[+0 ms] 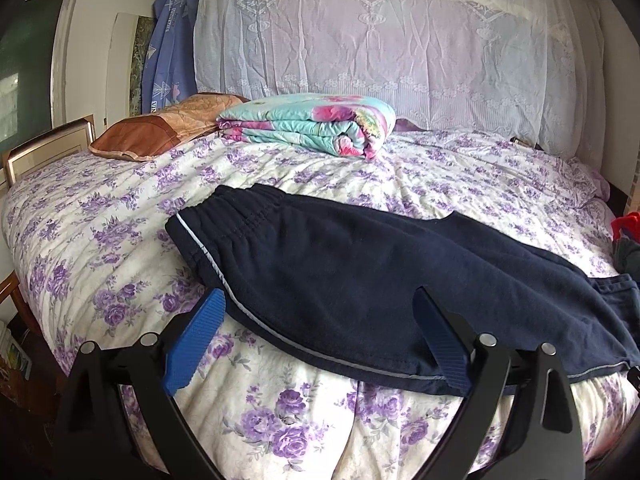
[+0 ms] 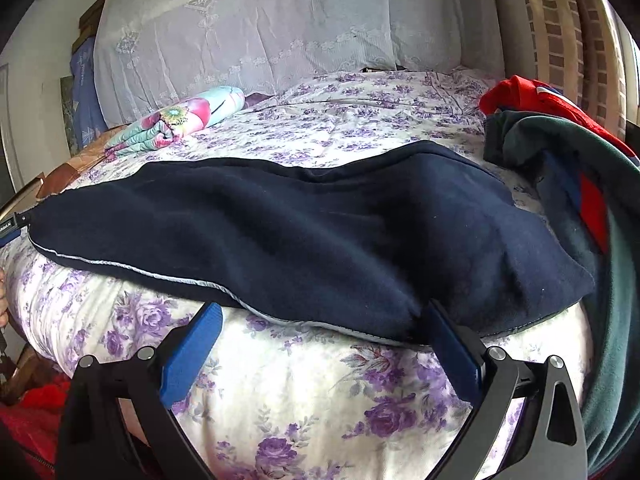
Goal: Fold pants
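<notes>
Dark navy pants (image 1: 360, 264) with pale piping lie flat across the floral bed cover (image 1: 100, 240), the elastic waistband at the upper left. My left gripper (image 1: 320, 302) stands open at their near edge. Its left fingertip is at the piping, its right finger rests over the cloth, and nothing is pinched. In the right wrist view the same pants (image 2: 280, 232) stretch across the bed cover (image 2: 320, 380). My right gripper (image 2: 323, 311) is wide open, the pants' near hem lying between its blue fingers (image 2: 192, 348), which do not press on it.
A folded flowered quilt (image 1: 308, 124) and a brown pillow (image 1: 160, 128) lie at the back of the bed. A heap of red and dark green clothes (image 2: 560, 140) sits just right of the pants. White lace netting (image 1: 400, 40) hangs behind. The mattress edge drops off below the grippers.
</notes>
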Demonstrator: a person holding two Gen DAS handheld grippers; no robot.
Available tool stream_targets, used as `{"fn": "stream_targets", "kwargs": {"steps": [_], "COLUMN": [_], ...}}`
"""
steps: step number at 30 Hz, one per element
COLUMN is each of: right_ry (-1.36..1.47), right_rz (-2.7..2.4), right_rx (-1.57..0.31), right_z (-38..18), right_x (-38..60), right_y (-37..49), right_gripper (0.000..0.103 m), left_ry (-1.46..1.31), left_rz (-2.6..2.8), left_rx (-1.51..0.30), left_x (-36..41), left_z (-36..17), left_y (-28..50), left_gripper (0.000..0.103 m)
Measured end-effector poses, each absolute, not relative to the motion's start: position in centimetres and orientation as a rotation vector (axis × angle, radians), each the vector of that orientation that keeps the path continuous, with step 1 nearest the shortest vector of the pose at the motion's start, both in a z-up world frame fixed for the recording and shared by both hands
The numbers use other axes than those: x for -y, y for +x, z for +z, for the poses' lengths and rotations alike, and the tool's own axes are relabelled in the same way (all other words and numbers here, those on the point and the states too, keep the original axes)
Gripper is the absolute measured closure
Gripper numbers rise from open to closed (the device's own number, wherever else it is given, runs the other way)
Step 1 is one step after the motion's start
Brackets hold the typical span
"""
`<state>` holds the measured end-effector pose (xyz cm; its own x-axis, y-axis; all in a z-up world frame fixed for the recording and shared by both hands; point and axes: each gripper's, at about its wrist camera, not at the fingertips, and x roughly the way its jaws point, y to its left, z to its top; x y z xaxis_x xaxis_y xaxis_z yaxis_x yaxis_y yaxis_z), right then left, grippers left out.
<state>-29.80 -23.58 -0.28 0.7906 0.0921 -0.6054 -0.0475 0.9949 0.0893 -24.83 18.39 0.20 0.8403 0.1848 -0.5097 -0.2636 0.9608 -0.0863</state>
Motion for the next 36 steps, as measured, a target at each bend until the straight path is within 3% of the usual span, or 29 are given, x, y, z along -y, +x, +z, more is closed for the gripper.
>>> {"fn": "stream_targets", "kwargs": {"steps": [3,8,12,24,30,31,32,34,36], "right_ry": [0.101,0.14,0.182,0.238,0.294,0.308,0.32,0.336,0.34], "right_rz": [0.085,0.089,0.1,0.127,0.13,0.134,0.137,0.139,0.14], "right_rx": [-0.649,-0.632,-0.621,-0.637,-0.656,-0.66,-0.661,-0.662,-0.666], "right_z": [0.1,0.7,1.4,1.7,1.4,1.3,1.2,1.1,0.9], "right_x": [23.9,24.3,25.3,26.5,27.7,27.9,28.0,28.2,28.2], "right_y": [-29.9,-30.1,-30.4,-30.5,-30.6,-30.5,-30.5,-30.4,-30.3], "right_gripper": [0.004,0.016,0.024,0.024,0.024,0.024,0.024,0.024,0.024], "left_ry": [-0.168,-0.264,-0.406,-0.646,-0.64,-0.635,-0.625,-0.597,-0.586], "left_rz": [0.224,0.134,0.076,0.015,0.012,0.015,0.033,0.091,0.114], "left_rx": [-0.508,-0.565,-0.609,-0.651,-0.661,-0.66,-0.658,-0.64,-0.643], "left_x": [-18.5,-20.2,-22.8,-27.6,-27.4,-27.4,-27.3,-27.6,-28.0], "left_z": [0.6,0.3,-0.8,-2.3,-1.9,-1.7,-1.5,-1.2,-1.3], "left_y": [-24.9,-24.2,-23.9,-24.4,-24.8,-25.1,-25.5,-26.2,-26.0], "left_gripper": [0.018,0.07,0.086,0.084,0.069,0.063,0.051,0.042,0.042]}}
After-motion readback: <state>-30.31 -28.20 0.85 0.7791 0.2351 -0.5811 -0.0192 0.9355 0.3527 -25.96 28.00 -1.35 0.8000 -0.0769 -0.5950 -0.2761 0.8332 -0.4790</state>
